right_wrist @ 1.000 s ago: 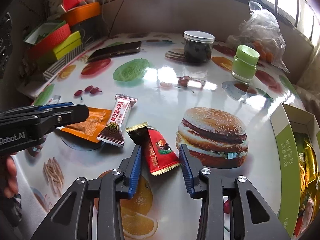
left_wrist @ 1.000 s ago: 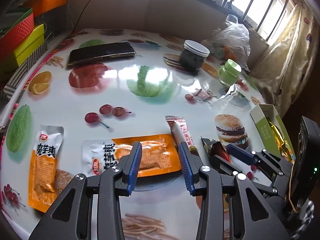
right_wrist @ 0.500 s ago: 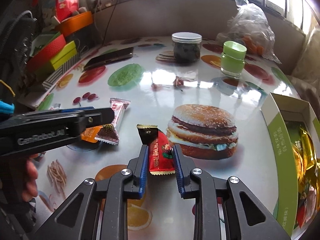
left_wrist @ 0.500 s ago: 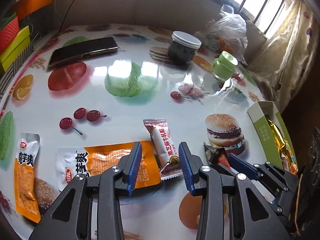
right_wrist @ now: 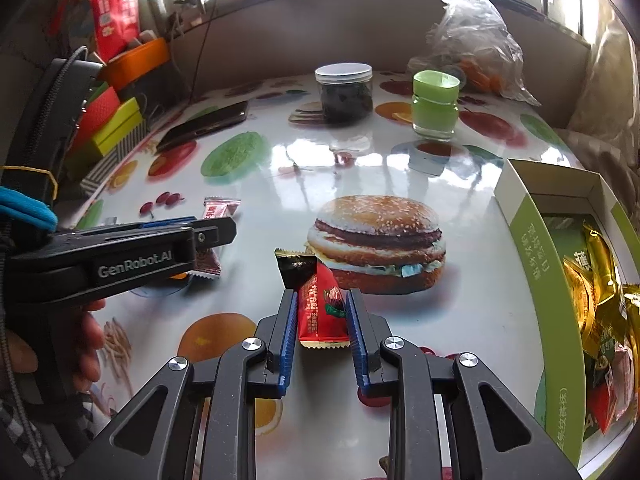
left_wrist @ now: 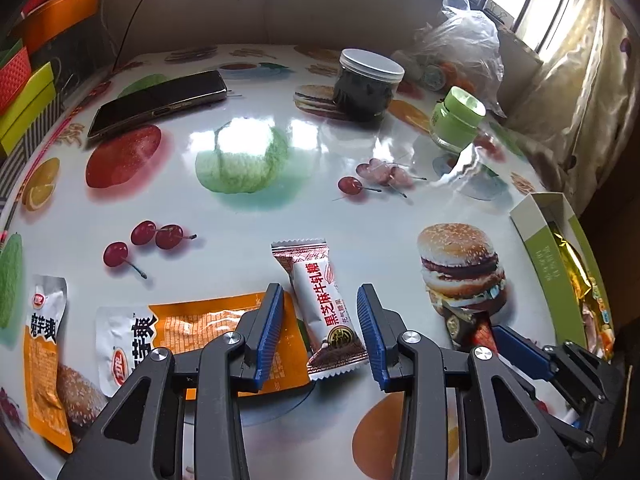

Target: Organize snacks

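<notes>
My left gripper [left_wrist: 319,300] is open, its fingers on either side of a white and brown candy packet [left_wrist: 324,304] lying on the table. My right gripper [right_wrist: 320,308] is shut on a red candy packet [right_wrist: 320,304] with a black top end. The red packet also shows in the left wrist view [left_wrist: 466,326], under the right gripper's blue finger. An orange snack packet [left_wrist: 192,332] lies left of the white candy, partly under my left finger. Another orange packet [left_wrist: 42,360] lies at the far left. A green open box [right_wrist: 552,280] holding gold-wrapped snacks stands at the right.
A phone [left_wrist: 158,102] lies at the back left. A dark jar with a white lid [left_wrist: 368,84], a green-lidded jar [left_wrist: 456,122] and a plastic bag [left_wrist: 468,52] stand at the back. Coloured boxes [right_wrist: 108,128] line the left edge. The tablecloth has printed food pictures.
My left gripper moved right, from over the orange packet to around the white candy. My right gripper closed on the red candy packet.
</notes>
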`<state>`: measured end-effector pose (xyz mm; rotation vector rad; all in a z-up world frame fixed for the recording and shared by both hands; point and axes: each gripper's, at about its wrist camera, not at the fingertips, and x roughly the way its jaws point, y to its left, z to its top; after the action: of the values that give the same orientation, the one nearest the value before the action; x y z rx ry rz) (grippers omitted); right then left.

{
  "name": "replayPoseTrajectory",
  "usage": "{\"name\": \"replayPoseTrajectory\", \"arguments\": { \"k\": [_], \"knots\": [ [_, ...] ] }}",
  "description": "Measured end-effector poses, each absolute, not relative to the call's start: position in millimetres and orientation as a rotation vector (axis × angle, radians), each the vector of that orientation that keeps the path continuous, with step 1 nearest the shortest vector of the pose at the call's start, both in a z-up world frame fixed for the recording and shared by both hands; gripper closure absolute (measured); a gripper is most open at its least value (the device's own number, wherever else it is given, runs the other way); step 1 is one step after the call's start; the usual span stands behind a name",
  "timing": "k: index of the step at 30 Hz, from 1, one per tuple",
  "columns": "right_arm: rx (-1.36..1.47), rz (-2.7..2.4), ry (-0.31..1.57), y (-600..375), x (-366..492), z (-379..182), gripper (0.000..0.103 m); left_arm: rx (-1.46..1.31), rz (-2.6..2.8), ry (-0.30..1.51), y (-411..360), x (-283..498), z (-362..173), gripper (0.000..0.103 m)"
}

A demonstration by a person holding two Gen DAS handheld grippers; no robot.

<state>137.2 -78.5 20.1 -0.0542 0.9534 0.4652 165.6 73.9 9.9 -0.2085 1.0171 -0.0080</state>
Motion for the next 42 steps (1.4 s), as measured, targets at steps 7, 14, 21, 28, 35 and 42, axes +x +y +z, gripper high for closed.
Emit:
{"name": "replayPoseTrajectory", "arguments": {
  "k": [7, 14, 21, 28, 35, 42],
  "knots": [
    [-0.041, 0.462, 0.954, -81.7, 137.7, 20.0, 0.08, -0.205, -0.002, 1.009, 74.3, 166.4, 9.2, 0.064],
    [-0.032, 0.459, 0.952, -83.8, 137.5, 20.3, 0.08, -0.209, 0.002, 1.005, 74.2, 166.1, 9.5, 0.065],
    [-0.027, 0.457, 0.951, -85.6, 136.1, 21.1, 0.08, -0.221, 0.012, 1.001, 76.7, 165.2, 9.8, 0.076],
    [-0.031, 0.461, 0.942, -86.7, 133.5, 23.1, 0.08, -0.223, 0.011, 0.996, 76.4, 164.0, 11.2, 0.078],
    [-0.03, 0.457, 0.927, -87.8, 130.7, 29.7, 0.08, -0.224, 0.011, 0.979, 76.2, 158.3, 19.1, 0.078],
    [-0.026, 0.451, 0.922, -90.8, 125.7, 34.0, 0.08, -0.214, 0.026, 0.983, 73.0, 156.0, 17.2, 0.078]
  ]
}}
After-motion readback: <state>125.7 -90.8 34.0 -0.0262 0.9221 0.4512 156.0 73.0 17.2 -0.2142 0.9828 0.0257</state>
